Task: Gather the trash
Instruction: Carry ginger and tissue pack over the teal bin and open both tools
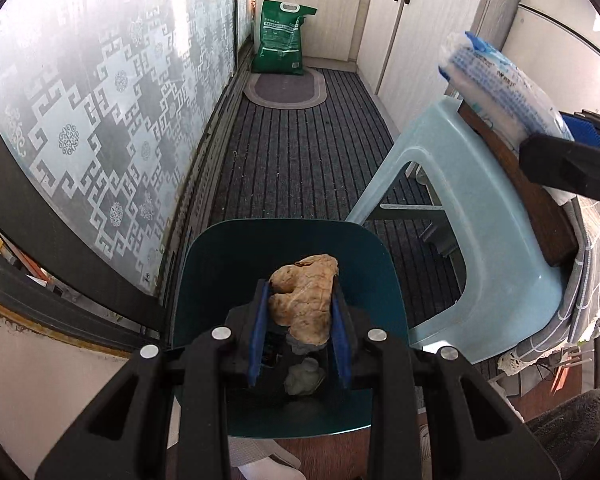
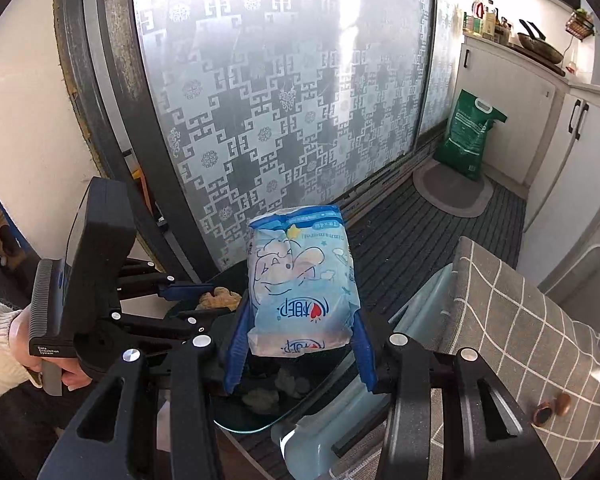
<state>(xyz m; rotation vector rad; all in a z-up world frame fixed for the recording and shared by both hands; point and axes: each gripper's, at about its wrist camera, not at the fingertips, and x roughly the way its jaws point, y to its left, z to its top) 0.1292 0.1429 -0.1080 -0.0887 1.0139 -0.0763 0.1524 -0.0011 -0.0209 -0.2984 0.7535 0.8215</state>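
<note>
My left gripper [image 1: 300, 312] is shut on a crumpled brown paper wad [image 1: 306, 300] and holds it over the open teal trash bin [image 1: 204, 280]. Pale crumpled scraps [image 1: 305, 376] lie in the bin's bottom. My right gripper [image 2: 300, 336] is shut on a blue-and-white tissue pack [image 2: 302, 280] and holds it above the same bin [image 2: 256, 420]. The pack also shows at the right of the left wrist view [image 1: 500, 84]. The left gripper with its brown wad [image 2: 216, 298] shows at the left of the right wrist view.
A light blue plastic stool [image 1: 460, 200] stands right of the bin. A grey checked cloth [image 2: 520, 320] with nut shells [image 2: 552, 410] lies at the right. A patterned frosted glass door [image 1: 100, 112] is at the left. A green sack [image 1: 282, 38] and white cabinets [image 1: 428, 24] stand at the far end.
</note>
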